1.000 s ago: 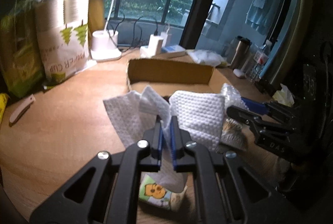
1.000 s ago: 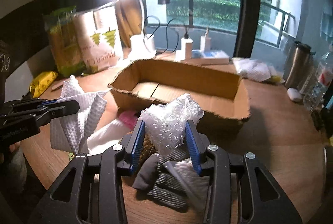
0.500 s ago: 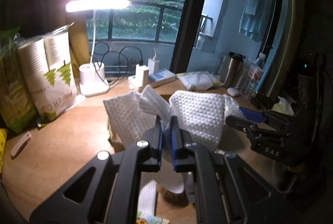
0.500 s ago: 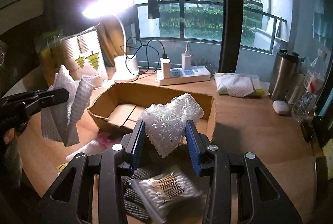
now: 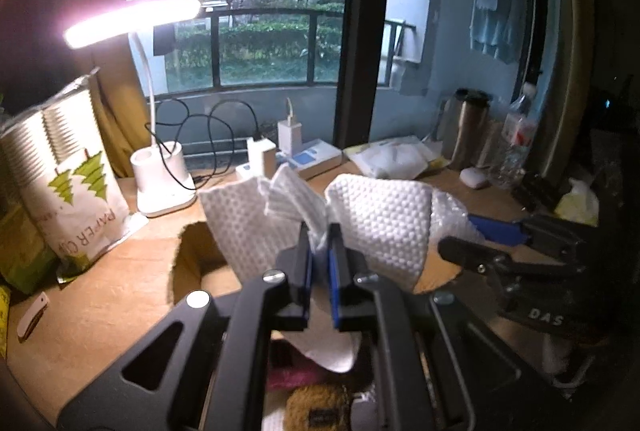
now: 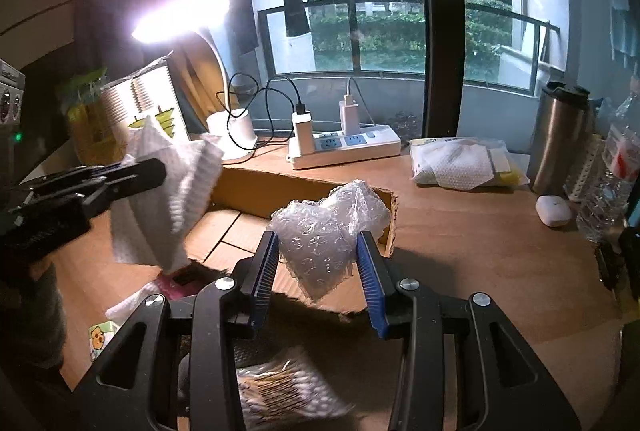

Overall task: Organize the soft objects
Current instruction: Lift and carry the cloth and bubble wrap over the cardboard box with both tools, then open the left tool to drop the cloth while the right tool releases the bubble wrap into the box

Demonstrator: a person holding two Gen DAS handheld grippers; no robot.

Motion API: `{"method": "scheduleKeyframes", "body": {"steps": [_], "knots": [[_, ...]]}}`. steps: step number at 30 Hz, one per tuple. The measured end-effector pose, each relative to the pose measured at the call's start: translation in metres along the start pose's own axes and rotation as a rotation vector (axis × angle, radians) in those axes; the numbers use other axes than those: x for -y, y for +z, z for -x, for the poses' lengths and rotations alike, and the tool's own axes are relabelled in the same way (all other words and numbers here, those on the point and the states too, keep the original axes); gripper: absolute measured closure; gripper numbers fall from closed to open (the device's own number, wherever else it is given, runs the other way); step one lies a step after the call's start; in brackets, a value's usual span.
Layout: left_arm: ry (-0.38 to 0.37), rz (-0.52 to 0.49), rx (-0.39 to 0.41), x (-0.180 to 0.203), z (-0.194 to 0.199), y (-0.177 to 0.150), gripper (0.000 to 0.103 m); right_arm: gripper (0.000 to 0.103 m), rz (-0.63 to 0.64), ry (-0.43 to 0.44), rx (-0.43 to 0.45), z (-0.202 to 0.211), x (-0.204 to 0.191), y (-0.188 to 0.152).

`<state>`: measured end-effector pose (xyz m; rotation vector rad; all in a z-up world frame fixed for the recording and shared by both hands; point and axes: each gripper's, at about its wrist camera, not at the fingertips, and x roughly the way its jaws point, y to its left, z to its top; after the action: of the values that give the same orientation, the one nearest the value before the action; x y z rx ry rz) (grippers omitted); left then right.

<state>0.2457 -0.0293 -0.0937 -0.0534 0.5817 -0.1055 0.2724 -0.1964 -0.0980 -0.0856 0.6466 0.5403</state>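
Note:
My left gripper (image 5: 319,231) is shut on a white textured cloth (image 5: 376,219), which hangs in the air over the near left part of the cardboard box (image 5: 192,263). In the right wrist view the same cloth (image 6: 172,199) droops from the left gripper (image 6: 156,171). My right gripper (image 6: 316,235) is shut on a crumpled wad of bubble wrap (image 6: 324,227), held above the box (image 6: 304,187) near its right end. From the left wrist view the bubble wrap (image 5: 448,215) peeks out behind the cloth.
Below the grippers lie a bag of cotton swabs (image 6: 280,391), a pink item (image 6: 172,285), a tissue pack (image 6: 100,337) and a knitted yellow piece (image 5: 316,407). At the back stand a lamp (image 5: 160,175), a power strip (image 6: 348,147), a paper-cup bag (image 5: 68,183), a steel flask (image 6: 560,139) and bottles.
Both grippers have moved forward and up over the box with their loads. The loose items on the table have slipped low in both views.

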Motion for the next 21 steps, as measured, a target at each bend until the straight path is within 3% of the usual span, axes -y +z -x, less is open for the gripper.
{"method": "scheduleKeyframes", "body": {"steps": [14,16,19,20,21], "knots": [[-0.039,0.02,-0.19,0.016,-0.08,-0.016,0.093,0.06,-0.024,0.063,-0.061,-0.033,0.018,-0.005],[-0.052,0.018,-0.211,0.017,-0.084,-0.017,0.086,0.058,-0.012,0.055,-0.066,-0.034,0.015,-0.005],[-0.057,0.024,-0.205,0.015,-0.079,-0.017,0.066,0.051,-0.006,0.047,-0.061,-0.033,0.013,-0.004],[-0.06,0.029,-0.2,0.014,-0.077,-0.016,0.049,0.049,-0.006,0.04,-0.058,-0.032,0.012,-0.003],[-0.062,0.04,-0.191,0.012,-0.073,-0.015,0.042,0.046,-0.006,0.032,-0.054,-0.03,0.011,-0.003]]}}
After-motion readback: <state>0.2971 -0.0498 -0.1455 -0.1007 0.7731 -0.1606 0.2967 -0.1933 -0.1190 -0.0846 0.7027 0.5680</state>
